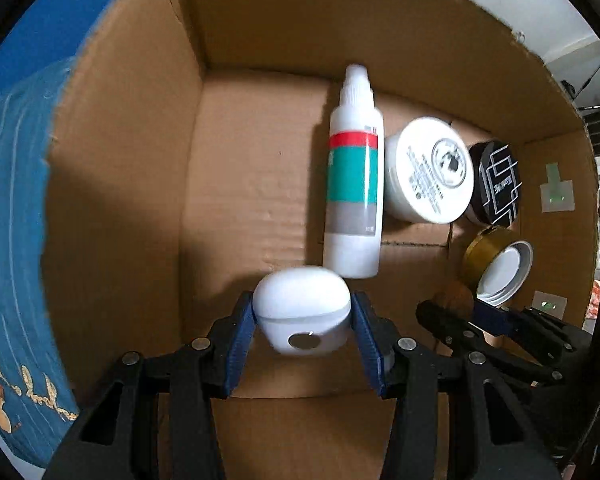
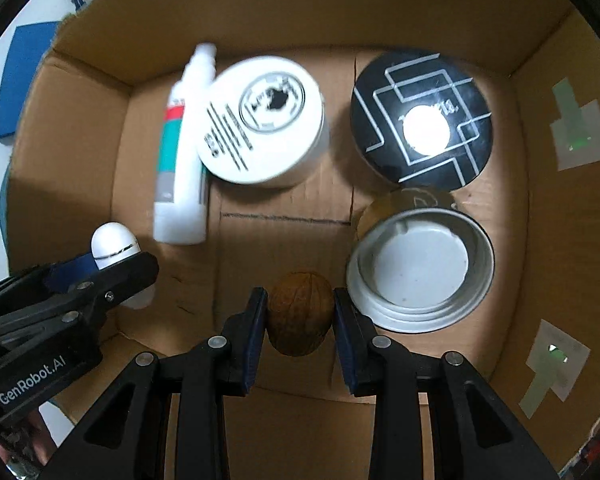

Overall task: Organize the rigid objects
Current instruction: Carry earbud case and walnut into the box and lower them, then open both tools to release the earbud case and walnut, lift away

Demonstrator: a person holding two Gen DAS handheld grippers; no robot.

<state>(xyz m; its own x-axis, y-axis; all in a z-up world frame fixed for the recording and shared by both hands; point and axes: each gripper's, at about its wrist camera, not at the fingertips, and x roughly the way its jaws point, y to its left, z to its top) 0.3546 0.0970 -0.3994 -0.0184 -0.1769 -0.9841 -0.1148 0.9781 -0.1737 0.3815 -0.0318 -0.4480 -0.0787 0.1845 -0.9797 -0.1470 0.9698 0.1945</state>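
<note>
left claw (image 1: 302, 320) clamped on smooth white plastic earbud case (image 1: 302, 312), light, slippery, held at flanks | right claw (image 2: 300, 312) clamped on brown walnut (image 2: 300, 312), hard, round, gripped across middle

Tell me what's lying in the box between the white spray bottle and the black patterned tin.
The white round jar lies between the spray bottle and the black tin, touching the bottle; the right wrist view shows it best.

The right claw (image 2: 300, 316) is gripping a walnut (image 2: 300, 312) at lower centre inside the cardboard box (image 2: 300, 12); at lower left, the left claw (image 2: 112, 268) is holding a white case (image 2: 112, 244).
</note>
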